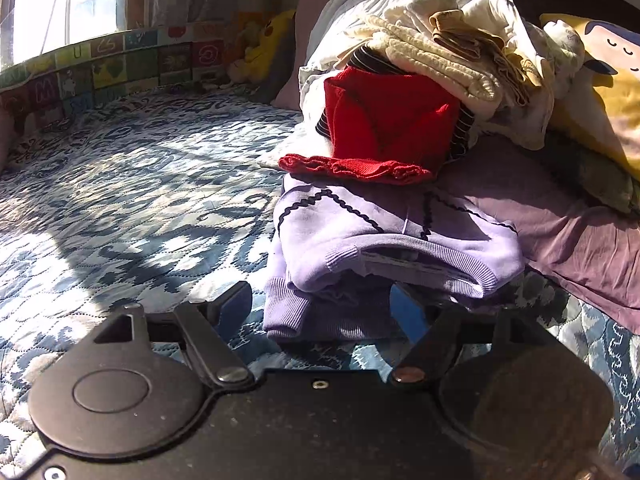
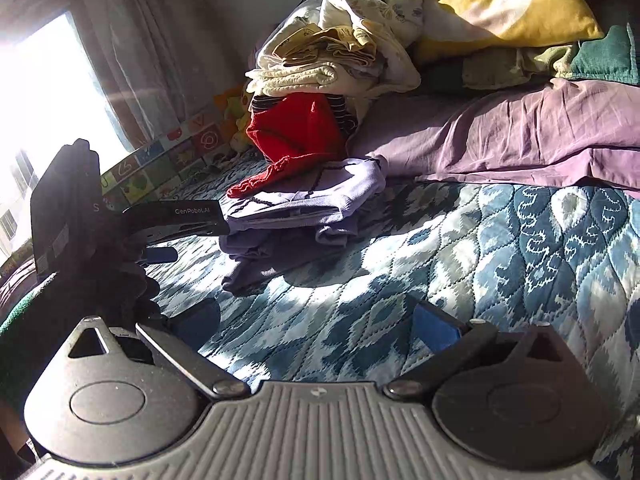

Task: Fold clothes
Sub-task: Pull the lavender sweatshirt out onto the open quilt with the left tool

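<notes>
The left gripper [image 1: 320, 312] is hovering with its jaws spread wide and holding nothing, the folded lilac knit sweater with dark zigzag trim [image 1: 384, 240] lying just ahead between its fingers. The right gripper [image 2: 316, 320] is likewise gaping wide and empty over the blue-and-white quilted bedspread [image 2: 500, 248], with the sweater well ahead to its left. The knit is looking soft, light and floppy; I judge it would sag unless taken by a ribbed hem or cuff, both layers pinched together. Beyond it a red knitted garment with a frilled edge [image 1: 384, 128] is leaning against a heap of cream and striped clothes [image 1: 440, 52]. No containers are showing.
</notes>
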`<action>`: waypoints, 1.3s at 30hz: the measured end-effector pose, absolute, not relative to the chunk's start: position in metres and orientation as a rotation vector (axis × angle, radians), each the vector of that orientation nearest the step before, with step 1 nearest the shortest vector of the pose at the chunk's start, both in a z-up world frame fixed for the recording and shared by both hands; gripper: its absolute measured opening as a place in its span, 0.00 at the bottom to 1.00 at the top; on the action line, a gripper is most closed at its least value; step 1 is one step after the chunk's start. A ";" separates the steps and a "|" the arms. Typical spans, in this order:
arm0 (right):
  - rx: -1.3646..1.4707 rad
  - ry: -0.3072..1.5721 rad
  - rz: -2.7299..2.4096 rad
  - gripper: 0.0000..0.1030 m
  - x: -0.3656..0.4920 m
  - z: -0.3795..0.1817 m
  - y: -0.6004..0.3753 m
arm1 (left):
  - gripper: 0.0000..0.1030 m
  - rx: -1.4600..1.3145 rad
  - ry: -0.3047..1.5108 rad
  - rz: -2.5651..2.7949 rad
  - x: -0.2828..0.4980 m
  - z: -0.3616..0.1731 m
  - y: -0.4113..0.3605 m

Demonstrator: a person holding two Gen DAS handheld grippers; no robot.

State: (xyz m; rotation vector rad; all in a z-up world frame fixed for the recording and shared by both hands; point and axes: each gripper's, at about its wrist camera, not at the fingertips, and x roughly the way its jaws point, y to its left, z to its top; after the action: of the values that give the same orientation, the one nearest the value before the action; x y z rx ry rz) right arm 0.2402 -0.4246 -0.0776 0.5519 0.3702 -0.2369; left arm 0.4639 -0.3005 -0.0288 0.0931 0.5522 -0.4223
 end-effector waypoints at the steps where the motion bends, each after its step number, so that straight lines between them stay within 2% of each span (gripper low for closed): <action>1: 0.552 0.372 -0.244 0.99 0.242 -0.078 -0.426 | 0.73 0.092 0.555 -0.418 0.470 -0.030 -0.306; 4: 0.560 0.372 -0.242 0.99 0.245 -0.080 -0.429 | 0.67 0.114 0.565 -0.402 0.487 -0.037 -0.323; 5: 0.560 0.370 -0.238 0.99 0.246 -0.080 -0.430 | 0.52 0.122 0.576 -0.401 0.493 -0.038 -0.329; 6: 0.554 0.370 -0.237 0.99 0.247 -0.080 -0.430 | 0.30 0.133 0.594 -0.392 0.499 -0.041 -0.333; 8: 0.548 0.375 -0.234 0.99 0.249 -0.081 -0.430 | 0.13 0.134 0.608 -0.362 0.504 -0.042 -0.334; 9: 0.549 0.377 -0.234 0.99 0.249 -0.082 -0.430 | 0.11 0.119 0.615 -0.357 0.506 -0.042 -0.332; 19: 0.545 0.369 -0.233 0.99 0.243 -0.077 -0.427 | 0.08 0.068 0.537 -0.359 0.446 -0.005 -0.254; 29: 0.486 0.336 -0.192 0.99 0.231 -0.067 -0.411 | 0.08 0.028 0.518 -0.213 0.327 0.027 -0.094; 39: 0.344 0.319 -0.041 0.99 0.210 -0.054 -0.356 | 0.08 -0.060 0.539 -0.020 0.189 0.026 0.045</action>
State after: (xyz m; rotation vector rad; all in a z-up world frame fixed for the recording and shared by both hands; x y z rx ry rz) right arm 0.2104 -0.3561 -0.0536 0.3442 0.3195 -0.0412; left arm 0.1888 0.0452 0.0263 -0.0601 0.5386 -0.0203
